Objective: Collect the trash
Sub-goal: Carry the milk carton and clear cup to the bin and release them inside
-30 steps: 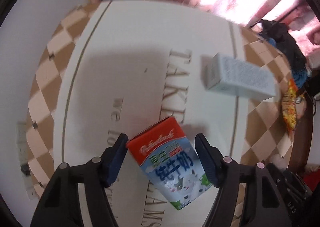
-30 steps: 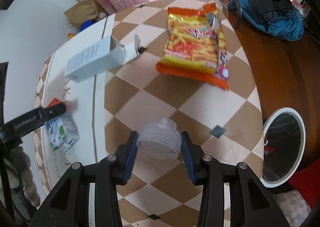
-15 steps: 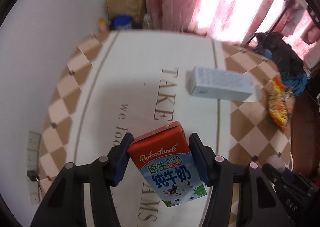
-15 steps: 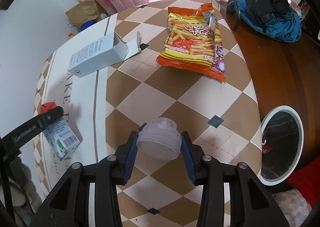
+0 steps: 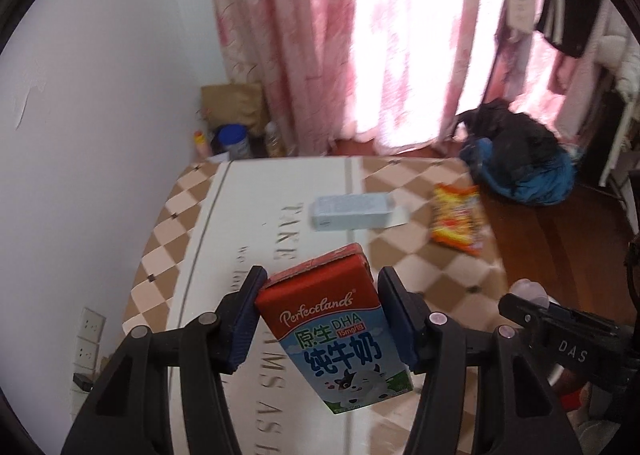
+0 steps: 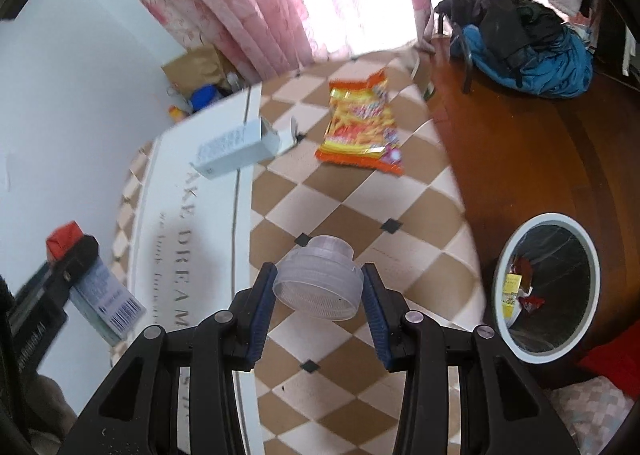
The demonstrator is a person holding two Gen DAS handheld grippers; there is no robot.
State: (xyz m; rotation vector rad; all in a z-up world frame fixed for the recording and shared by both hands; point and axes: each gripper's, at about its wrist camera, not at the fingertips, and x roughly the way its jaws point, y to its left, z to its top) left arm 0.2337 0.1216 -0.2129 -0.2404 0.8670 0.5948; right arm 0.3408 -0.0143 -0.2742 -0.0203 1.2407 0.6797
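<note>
Milk carton, red and blue cardboard (image 5: 336, 331), is pinched by my left gripper (image 5: 320, 319) above the table; it feels light and crushable. My right gripper (image 6: 319, 291) pinches a clear plastic lid (image 6: 319, 283), slippery.

Home bedrm/living rm, pink curtains (image 5: 360, 35) at window, checkered tablecloth (image 6: 360, 207), clothes pile (image 6: 520, 39) on wood floor (image 6: 520, 159)

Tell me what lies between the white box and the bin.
The snack bag lies between the white box and the bin, then bare checkered cloth, seen in the right wrist view.
</note>
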